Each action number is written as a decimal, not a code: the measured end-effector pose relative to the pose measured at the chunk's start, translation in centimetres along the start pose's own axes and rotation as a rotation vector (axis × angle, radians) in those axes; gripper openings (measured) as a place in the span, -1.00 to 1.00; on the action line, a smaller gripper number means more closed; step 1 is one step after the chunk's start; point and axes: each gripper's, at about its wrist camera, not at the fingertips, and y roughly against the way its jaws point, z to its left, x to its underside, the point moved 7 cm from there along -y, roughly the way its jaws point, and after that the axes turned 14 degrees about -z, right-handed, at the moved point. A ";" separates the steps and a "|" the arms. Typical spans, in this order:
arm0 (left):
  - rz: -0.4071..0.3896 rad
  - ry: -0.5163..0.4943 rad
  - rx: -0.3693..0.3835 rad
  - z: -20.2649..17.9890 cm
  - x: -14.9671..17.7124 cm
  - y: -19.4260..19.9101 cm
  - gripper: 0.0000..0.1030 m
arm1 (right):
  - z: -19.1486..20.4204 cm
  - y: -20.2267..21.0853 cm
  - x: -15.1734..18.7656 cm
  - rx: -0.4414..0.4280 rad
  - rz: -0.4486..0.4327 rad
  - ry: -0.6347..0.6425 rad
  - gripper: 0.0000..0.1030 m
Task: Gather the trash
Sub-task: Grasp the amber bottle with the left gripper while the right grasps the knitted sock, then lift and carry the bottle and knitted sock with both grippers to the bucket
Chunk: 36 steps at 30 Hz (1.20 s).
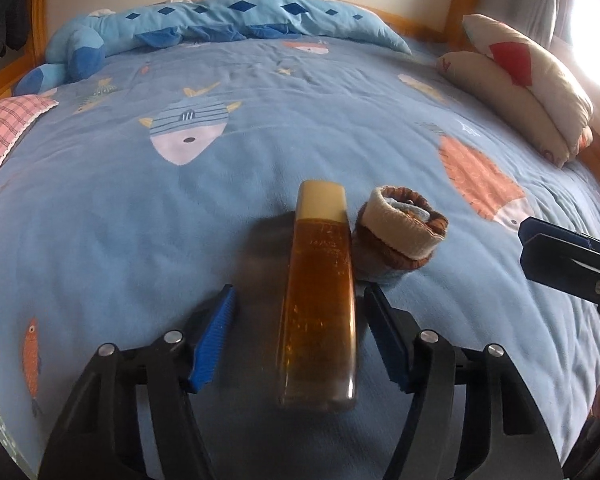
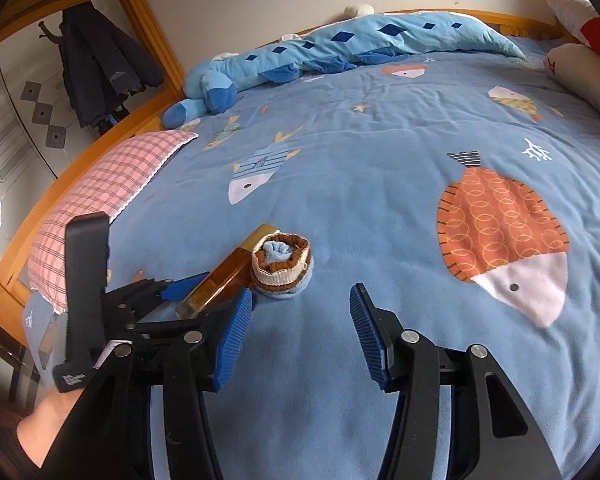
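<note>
On the bed (image 1: pixel 260 152), near its front edge, a flat amber bottle (image 1: pixel 320 300) with a pale cap lies lengthwise. The left gripper (image 1: pixel 300 332) straddles it with its jaws spread wide: a clear gap shows on the left side, while the right pad (image 1: pixel 384 332) sits just beside the bottle's edge, and contact there cannot be judged. So nothing is held yet. I judge this to be the moment of lining up on the bottle, the likeliest piece of trash here. The next move calls for closing squarely on its narrow sides, low enough that the smooth body does not slip out.

Just right of the bottle's capped end, and touching it or nearly so, sits a rolled pair of socks (image 1: pixel 404 228); closing must not catch that.

Farther right, the right gripper (image 2: pixel 300 336) hangs wide open over bare blanket, empty, with the socks (image 2: pixel 282 268) just ahead of its left finger (image 2: pixel 232 340).

No bin or bag shows in either view. The bottle looks slightly blurred in the left view, its label unreadable. In the right view the bottle (image 2: pixel 220 276) is partly covered by the left gripper (image 2: pixel 204 292) and the socks.
</note>
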 end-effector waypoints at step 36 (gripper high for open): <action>-0.031 0.103 0.142 -0.5 -0.8 5.1 -0.38 | 0.9 -0.8 0.8 0.039 0.055 0.006 -0.28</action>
